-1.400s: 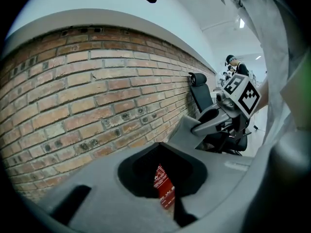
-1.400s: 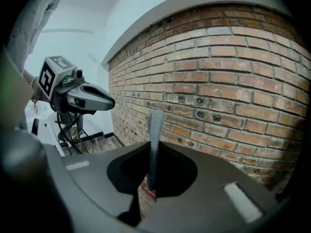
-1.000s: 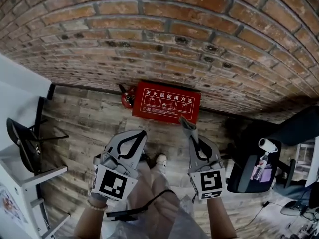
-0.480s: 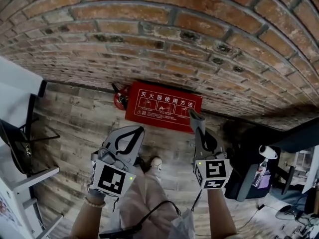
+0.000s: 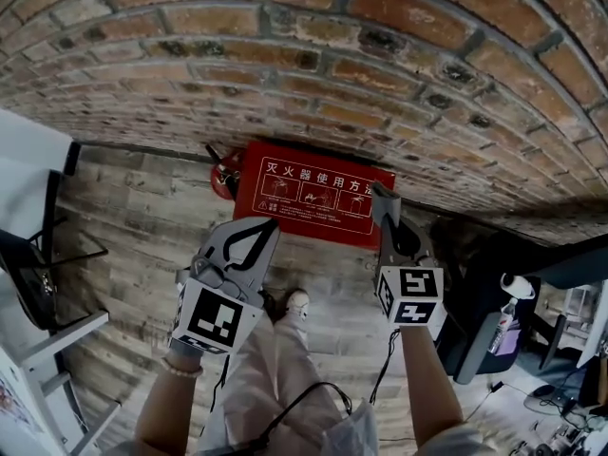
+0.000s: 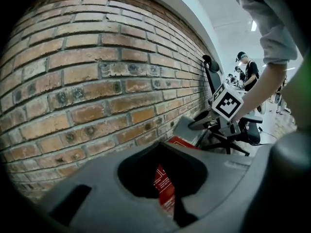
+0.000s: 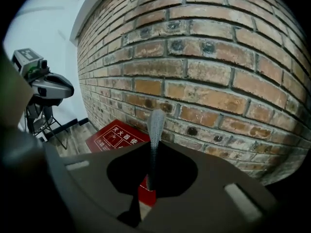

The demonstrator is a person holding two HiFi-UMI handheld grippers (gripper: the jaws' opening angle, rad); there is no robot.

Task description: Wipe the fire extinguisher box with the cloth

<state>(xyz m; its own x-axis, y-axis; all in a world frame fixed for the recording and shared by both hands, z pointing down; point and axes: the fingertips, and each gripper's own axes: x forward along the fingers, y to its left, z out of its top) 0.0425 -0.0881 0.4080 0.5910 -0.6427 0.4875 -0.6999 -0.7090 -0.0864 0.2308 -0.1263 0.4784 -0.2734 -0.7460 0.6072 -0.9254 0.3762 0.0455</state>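
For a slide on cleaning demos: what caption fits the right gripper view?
Right gripper shut on a grey cloth, facing the red fire extinguisher box at the foot of a brick wall.

Right tongs grip cloth near red box.

The right gripper, clamped on a grey woven cloth, has been carried forward. The cloth's tip is now seen over the right end of the red rectangular fire extinguisher box, having earlier hung short of it.
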